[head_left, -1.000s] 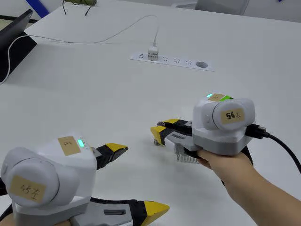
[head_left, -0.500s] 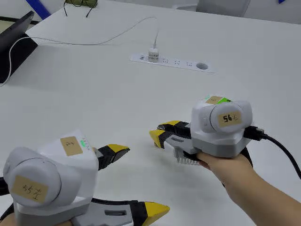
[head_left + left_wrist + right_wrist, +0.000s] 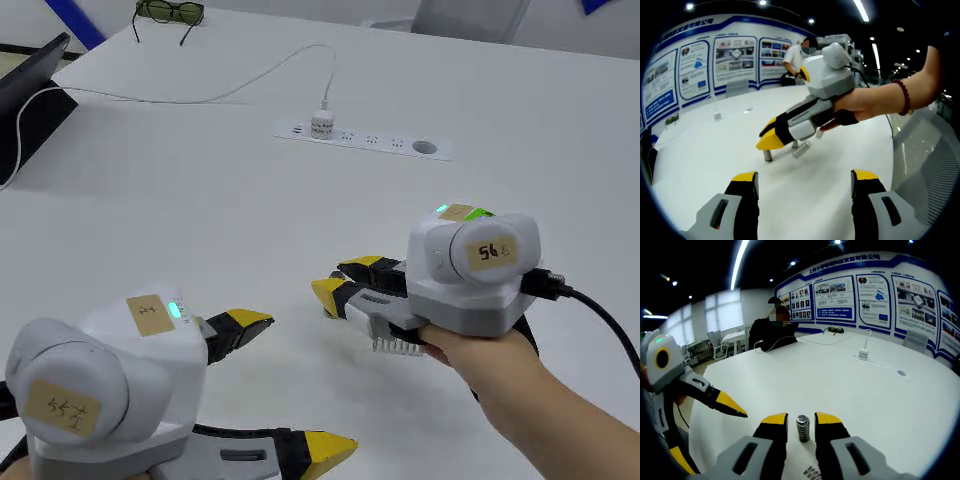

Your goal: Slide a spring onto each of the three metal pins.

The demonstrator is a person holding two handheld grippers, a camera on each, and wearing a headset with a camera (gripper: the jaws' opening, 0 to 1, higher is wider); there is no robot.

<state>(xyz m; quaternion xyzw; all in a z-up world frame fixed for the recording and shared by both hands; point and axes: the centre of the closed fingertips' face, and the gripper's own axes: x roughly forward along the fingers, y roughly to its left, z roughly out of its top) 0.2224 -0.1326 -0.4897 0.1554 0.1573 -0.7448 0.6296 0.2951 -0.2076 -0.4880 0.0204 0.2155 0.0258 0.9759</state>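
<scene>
So, the right gripper (image 3: 341, 279) lies low over the smooth white table (image 3: 200, 220), held in a hand (image 3: 470, 350). Its body is a round, shiny white shell. Its two jaws are black with pointy yellow tips. In the right gripper view the jaws are only a little apart. A small spring (image 3: 802, 431) stands straight up between the tips. It is a tight grey metal coil around a metal pin (image 3: 802, 418) with a flat round top. A thin gap shows on each side, so the jaws are not squeezing it.

The left gripper (image 3: 292, 381) sits near the bottom of the head view, apart from the right one. Its jaws are spread wide with bare table between them. In the left gripper view a second spring (image 3: 802, 148) lies tipped over, just under the right gripper's jaws.

Farther back on the table is a long flat white power strip (image 3: 385, 144) with a boxy plug (image 3: 322, 125) in it. A thin white cable (image 3: 250, 75) curls away from the plug. Dark glasses (image 3: 166, 12) rest at the far edge.
</scene>
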